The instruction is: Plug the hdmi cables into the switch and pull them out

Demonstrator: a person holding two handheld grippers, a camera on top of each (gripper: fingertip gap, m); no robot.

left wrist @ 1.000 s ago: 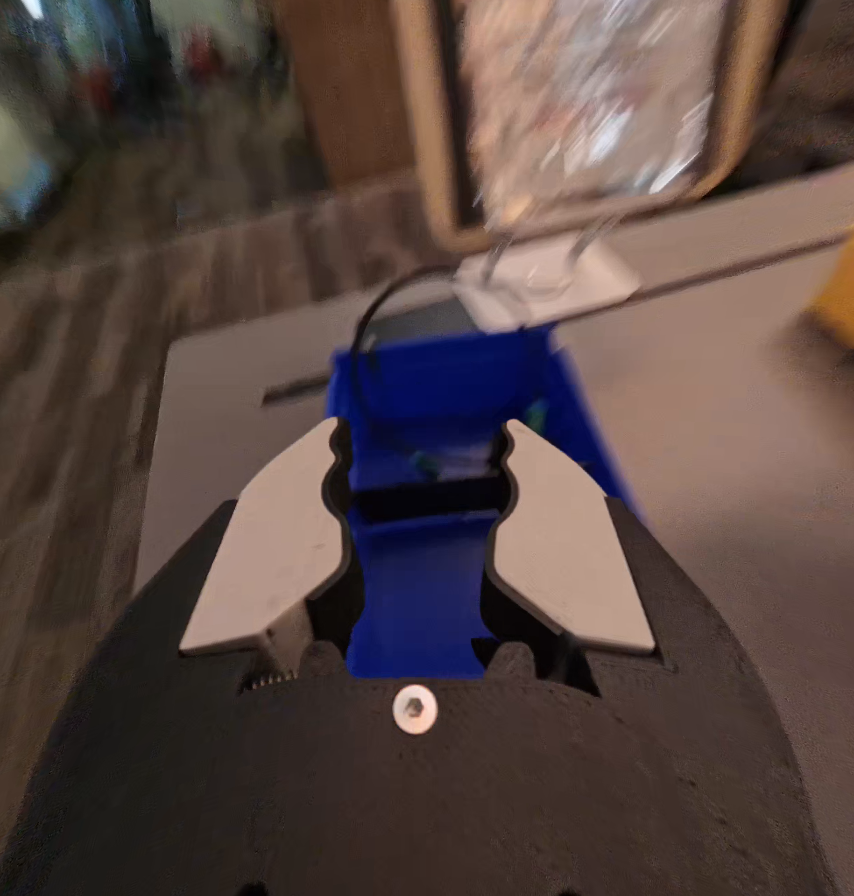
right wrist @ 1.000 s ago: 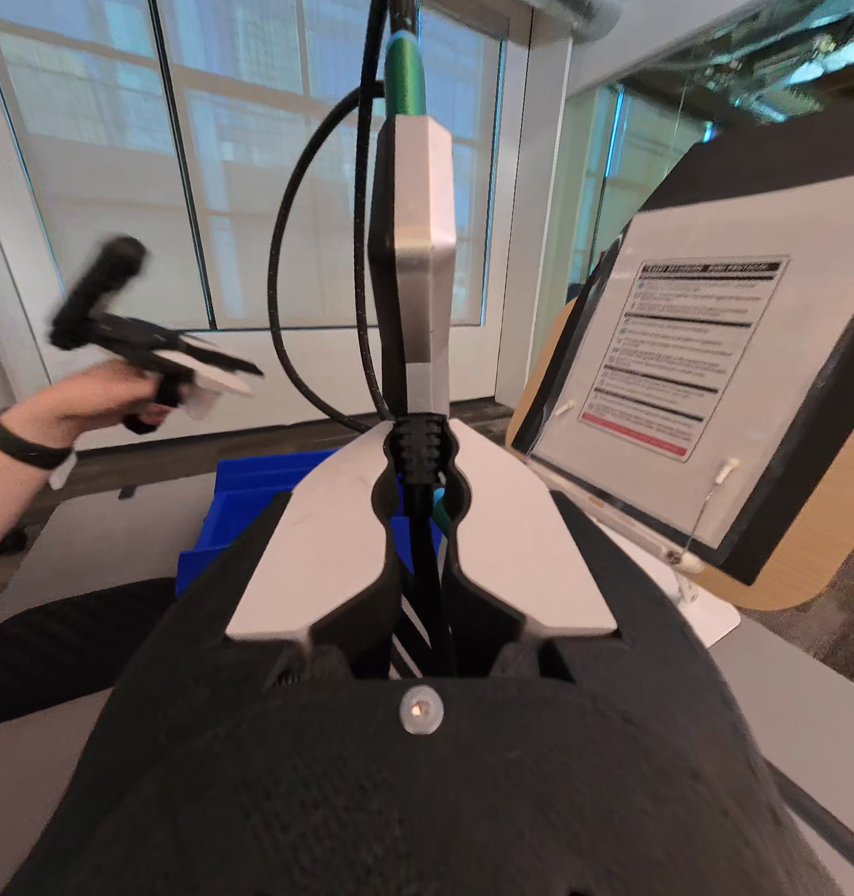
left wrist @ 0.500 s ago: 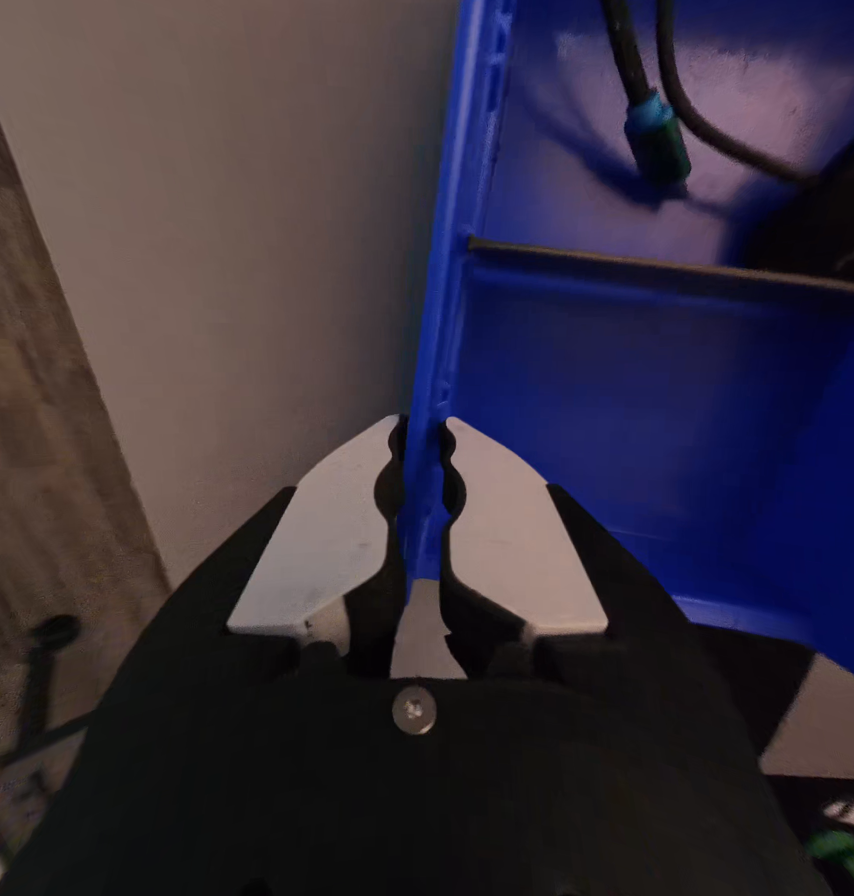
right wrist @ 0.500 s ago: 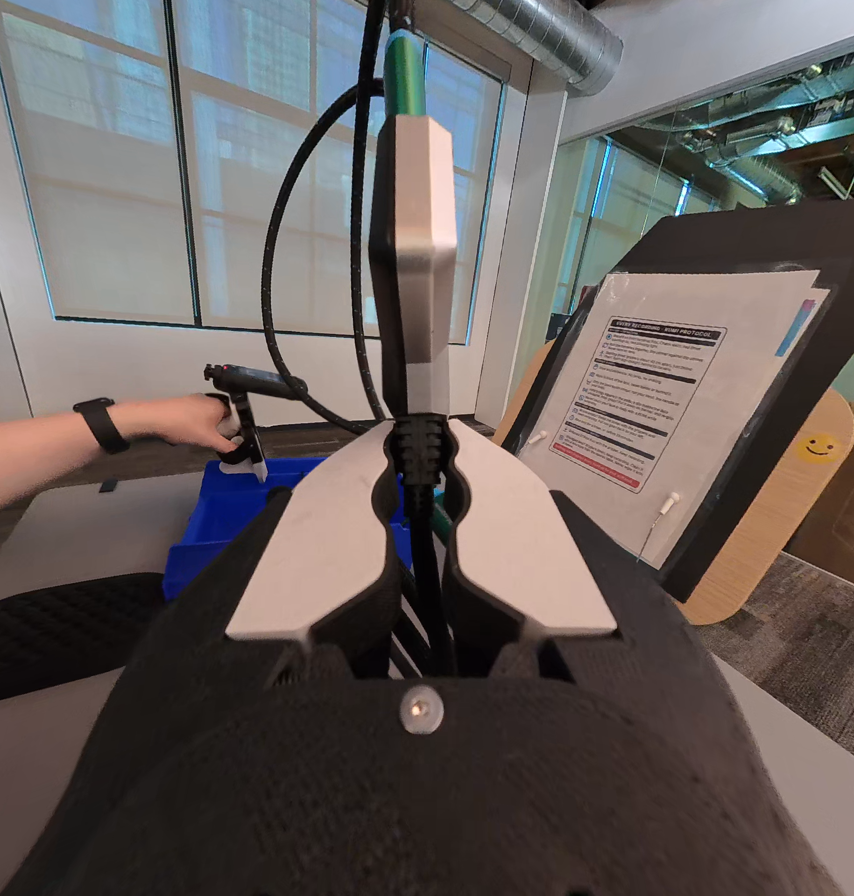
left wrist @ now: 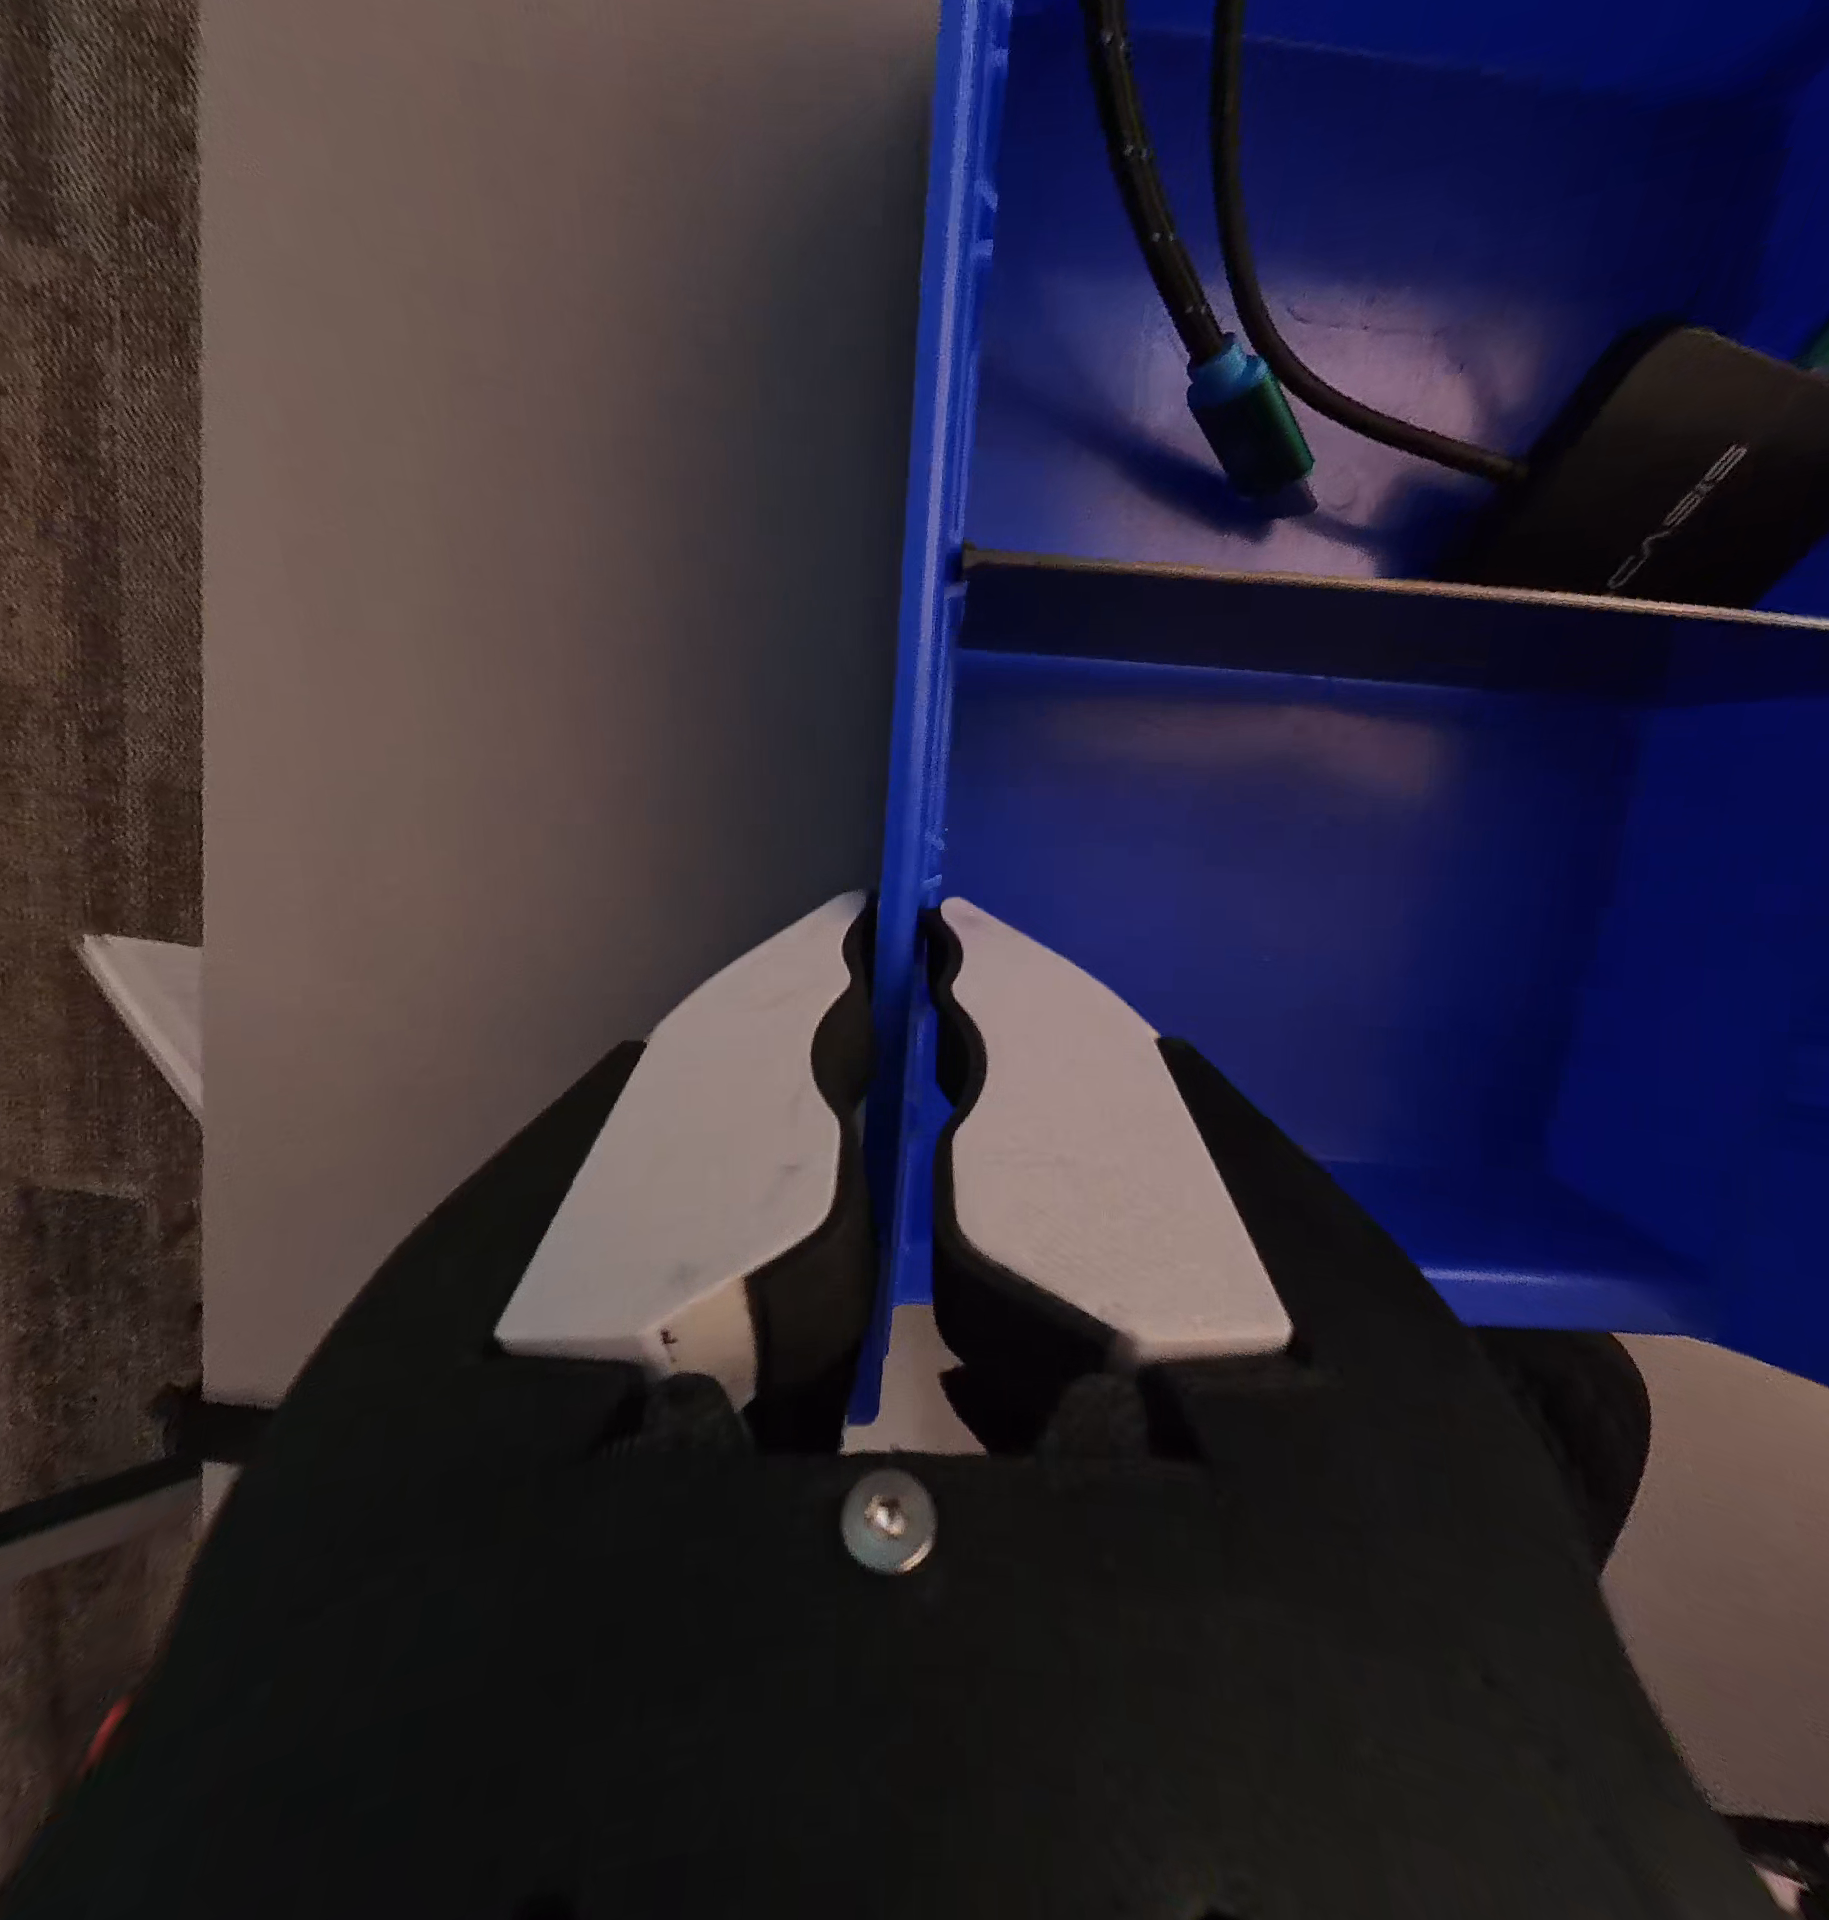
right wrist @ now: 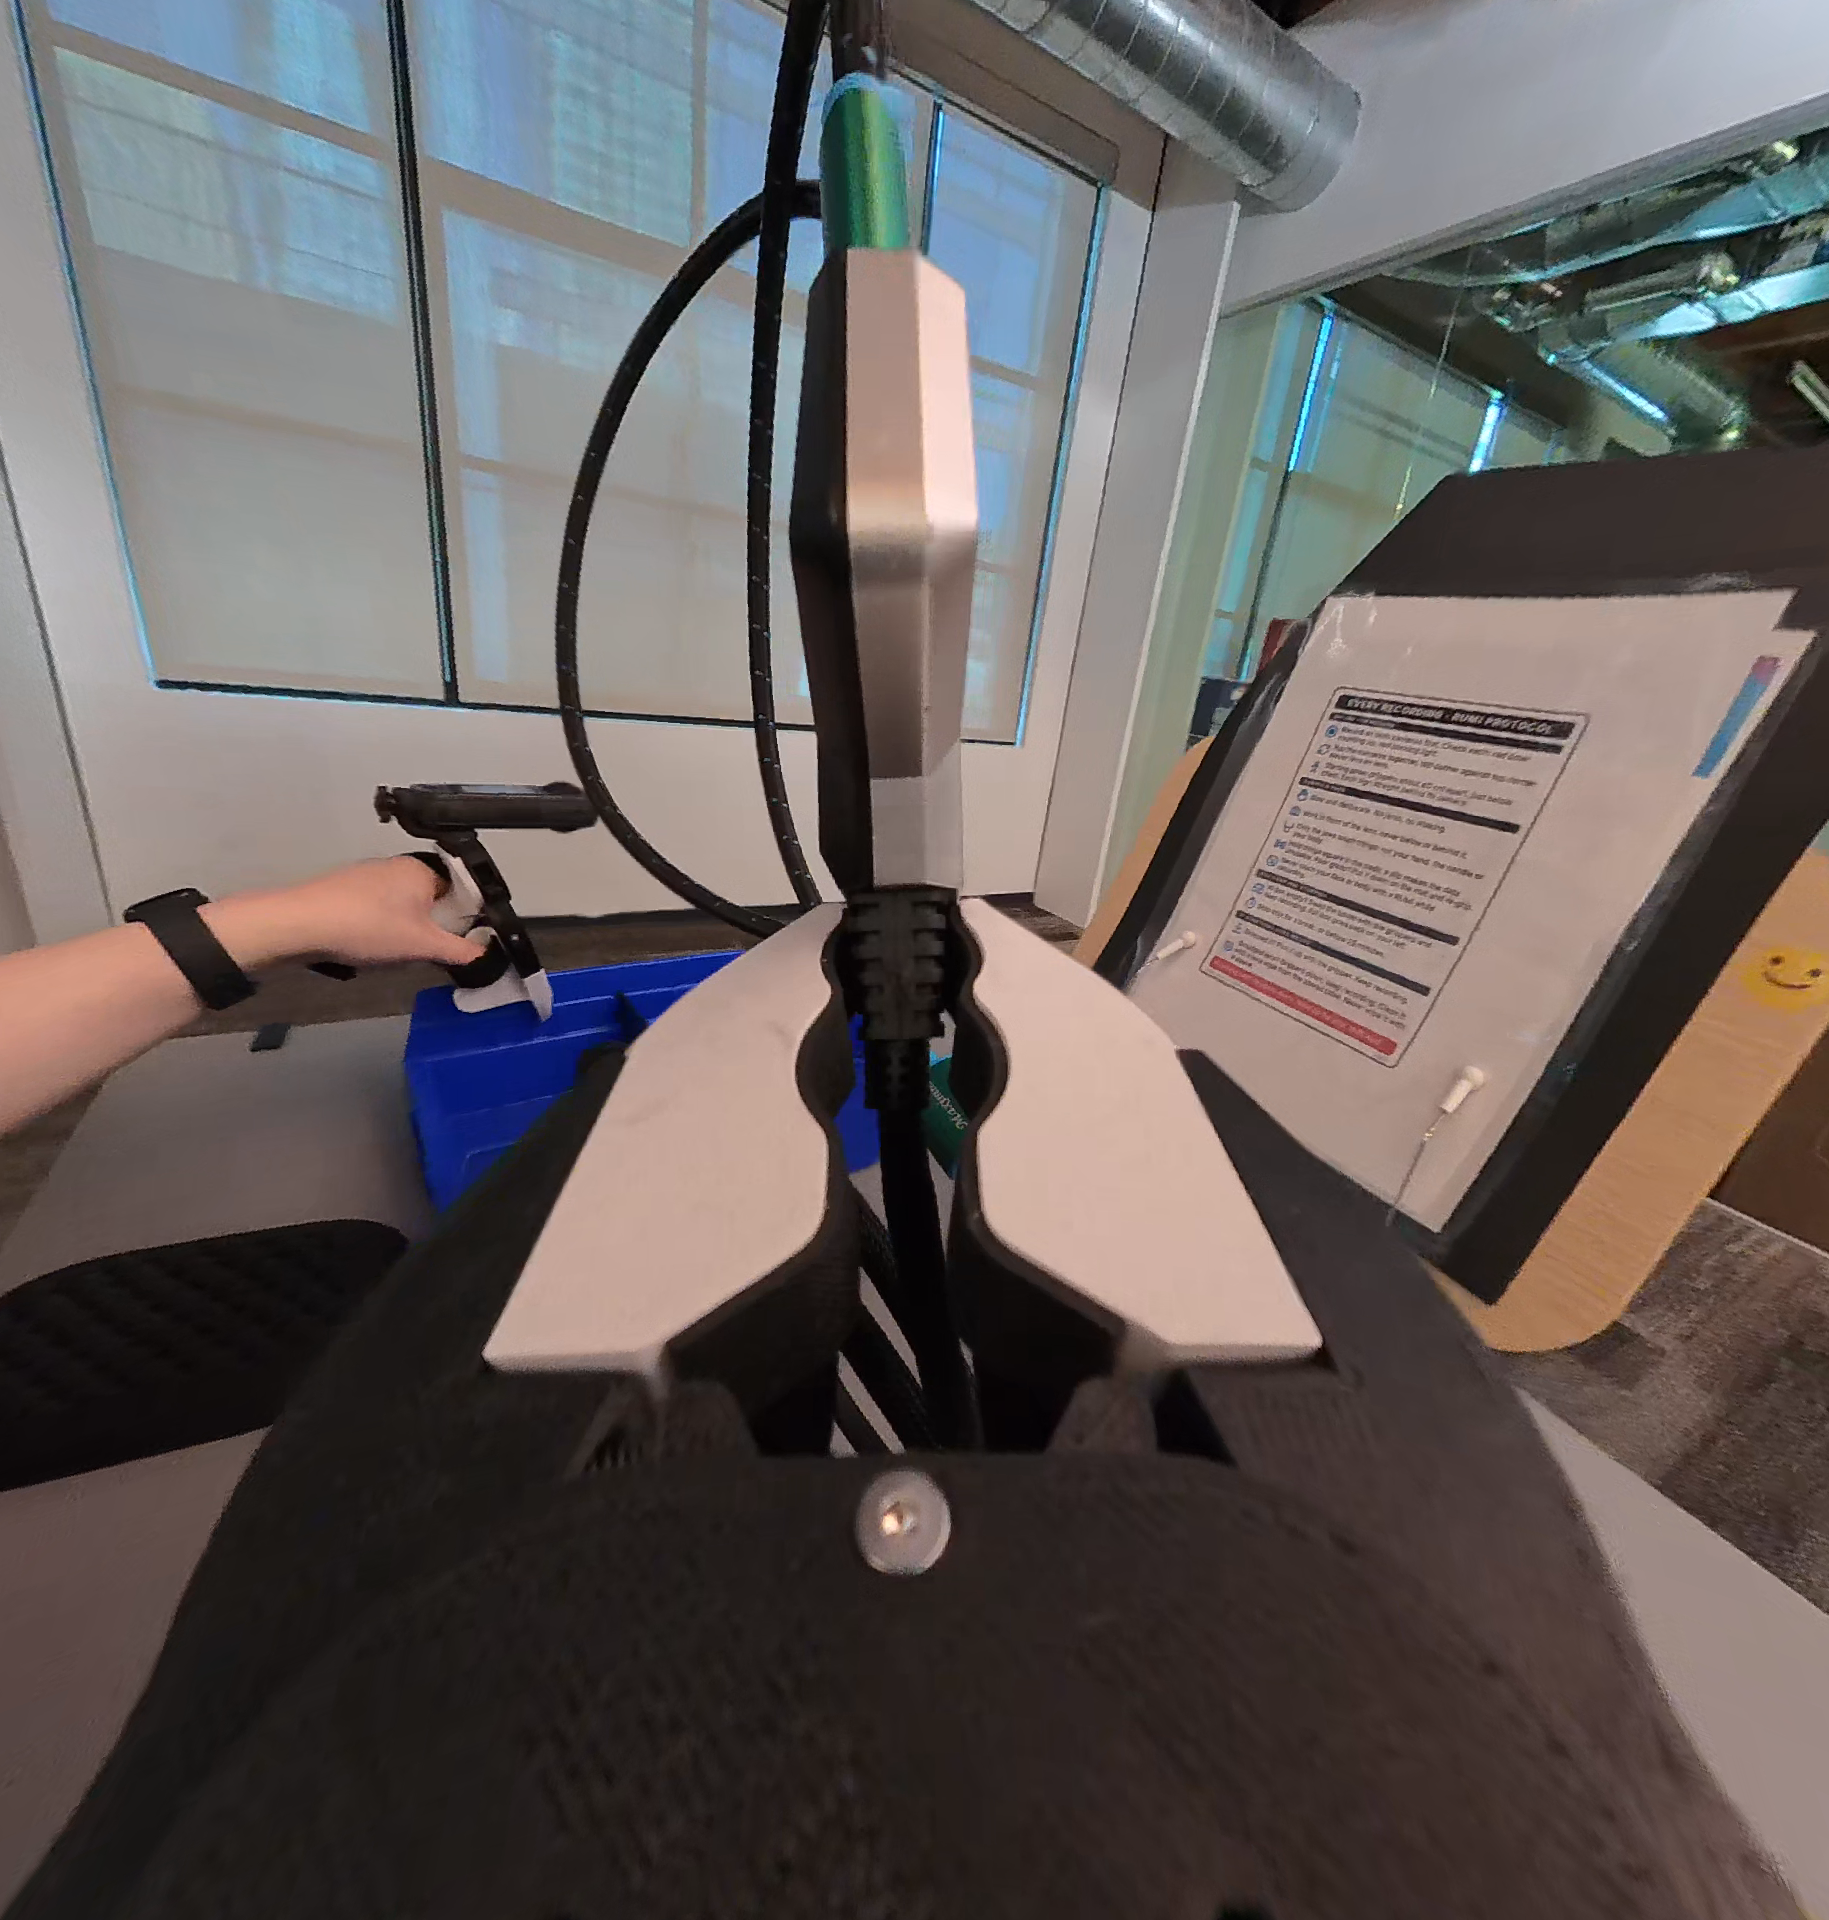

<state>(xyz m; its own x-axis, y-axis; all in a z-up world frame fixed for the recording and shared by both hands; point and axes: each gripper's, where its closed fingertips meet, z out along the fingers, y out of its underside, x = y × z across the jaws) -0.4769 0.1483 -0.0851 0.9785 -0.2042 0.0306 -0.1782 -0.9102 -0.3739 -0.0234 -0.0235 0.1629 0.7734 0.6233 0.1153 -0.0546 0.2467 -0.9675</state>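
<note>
We've got the left gripper clenched on the side wall of the blue bin, w/ one finger inside and one outside; the right gripper is grasping the strain relief of the switch, held up in the air above the table. To do this well, we should pin the bin firmly so it can't slide, and lift w/o jerking the cables. The switch's long axis runs approx vertical in the right wrist view, its green plug end pointing up. A spare hdmi cable lies in the bin's far compartment, plug toward the divider.
</note>
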